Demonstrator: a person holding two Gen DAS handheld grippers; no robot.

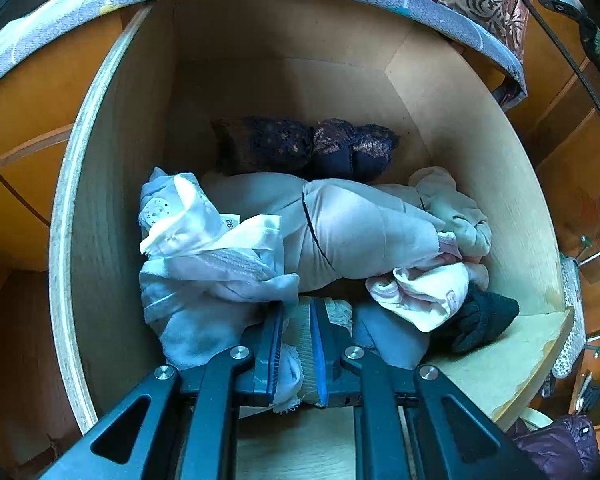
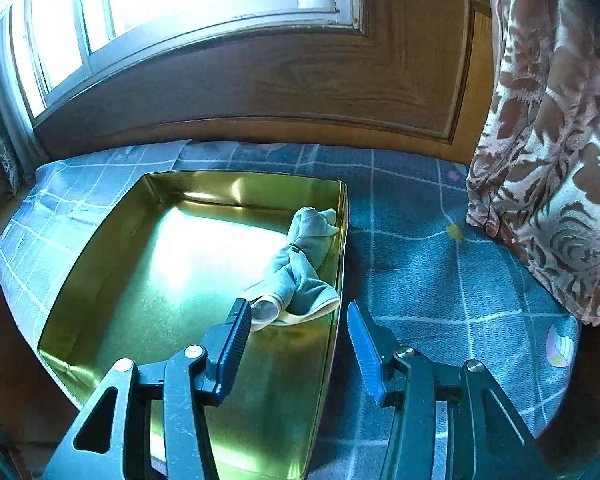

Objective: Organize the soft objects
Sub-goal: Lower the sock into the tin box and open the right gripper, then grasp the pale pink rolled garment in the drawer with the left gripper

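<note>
- left tongs (image 1: pixel 296 354) clamped on a pale ribbed cloth (image 1: pixel 332 316) at the near edge of the drawer (image 1: pixel 480 152), right over the heap.
- right tongs (image 2: pixel 298 354) apart, nothing between them, above the gold tin's (image 2: pixel 100 280) right rim.
- one knotted grey sock (image 2: pixel 300 264) already lies in the tin, on its right side.
- looks like early going: pink, white and dark lace pieces (image 1: pixel 300 144) are left in the drawer.

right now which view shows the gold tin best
The right wrist view: the gold tin lies open on the blue checked cover, a rolled pale sock inside. The left wrist view shows none of it.
</note>
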